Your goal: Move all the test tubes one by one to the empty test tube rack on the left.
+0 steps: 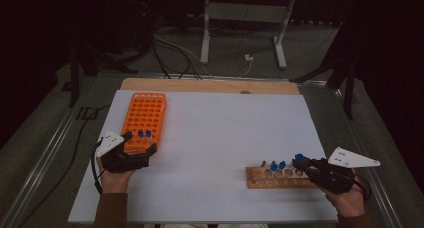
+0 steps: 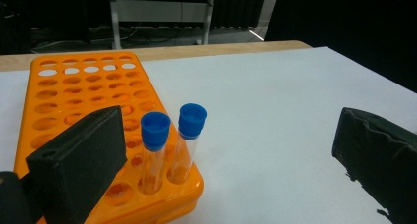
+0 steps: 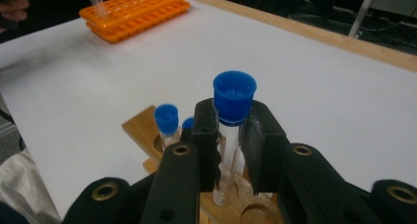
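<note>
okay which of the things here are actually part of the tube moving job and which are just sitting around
Part of the job:
- blue-capped tube clamped in the right gripper
- wooden rack with two more capped tubes
- orange rack holding two tubes
- left gripper, open at the orange rack

Lying about:
- floor cables
- white metal stand

place: lab-like test room | signs: orange tube rack and wooden tube rack with blue-capped tubes stood on white table | around: black curtains, loose cables on grey floor, metal stand behind
</note>
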### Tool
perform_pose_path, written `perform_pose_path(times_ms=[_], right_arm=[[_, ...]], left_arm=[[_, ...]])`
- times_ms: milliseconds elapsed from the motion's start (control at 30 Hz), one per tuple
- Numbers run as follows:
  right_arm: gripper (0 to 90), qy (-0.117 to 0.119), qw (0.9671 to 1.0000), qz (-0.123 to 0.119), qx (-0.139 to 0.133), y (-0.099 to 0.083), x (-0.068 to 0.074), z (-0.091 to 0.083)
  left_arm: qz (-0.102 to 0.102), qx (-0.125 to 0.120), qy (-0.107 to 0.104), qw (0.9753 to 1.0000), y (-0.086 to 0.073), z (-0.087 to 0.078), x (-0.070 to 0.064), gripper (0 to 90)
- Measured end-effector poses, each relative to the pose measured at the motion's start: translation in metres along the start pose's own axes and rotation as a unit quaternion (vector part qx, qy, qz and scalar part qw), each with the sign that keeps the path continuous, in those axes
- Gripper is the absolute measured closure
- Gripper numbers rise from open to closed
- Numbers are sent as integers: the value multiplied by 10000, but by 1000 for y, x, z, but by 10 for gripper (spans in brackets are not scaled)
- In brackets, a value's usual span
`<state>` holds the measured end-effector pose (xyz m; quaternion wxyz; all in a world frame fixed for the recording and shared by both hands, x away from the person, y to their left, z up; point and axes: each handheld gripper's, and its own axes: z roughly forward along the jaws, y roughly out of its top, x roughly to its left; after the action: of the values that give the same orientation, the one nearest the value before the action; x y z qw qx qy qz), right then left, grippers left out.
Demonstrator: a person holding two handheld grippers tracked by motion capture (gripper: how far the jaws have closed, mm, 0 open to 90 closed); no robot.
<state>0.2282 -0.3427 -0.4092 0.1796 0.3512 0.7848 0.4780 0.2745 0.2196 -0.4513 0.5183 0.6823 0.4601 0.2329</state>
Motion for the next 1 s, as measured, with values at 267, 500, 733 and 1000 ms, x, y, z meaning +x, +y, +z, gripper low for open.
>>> perform_pose_path(times_ms=[267, 500, 733, 1000], right_arm=[[772, -40, 9998, -105, -140, 14, 0, -11], [772, -115, 9996, -127, -246, 29, -6, -10], [772, -103, 9995, -81, -298, 41, -8, 5], [771, -132, 9993, -86, -337, 59, 0, 28]], left_arm=[[-38, 10, -58, 10000, -1, 2, 0, 9], [6, -8, -57, 10000, 0, 2, -3, 9], [58, -101, -122, 9999, 2, 3, -7, 9], [191, -131, -170, 9996, 5, 5, -16, 9]])
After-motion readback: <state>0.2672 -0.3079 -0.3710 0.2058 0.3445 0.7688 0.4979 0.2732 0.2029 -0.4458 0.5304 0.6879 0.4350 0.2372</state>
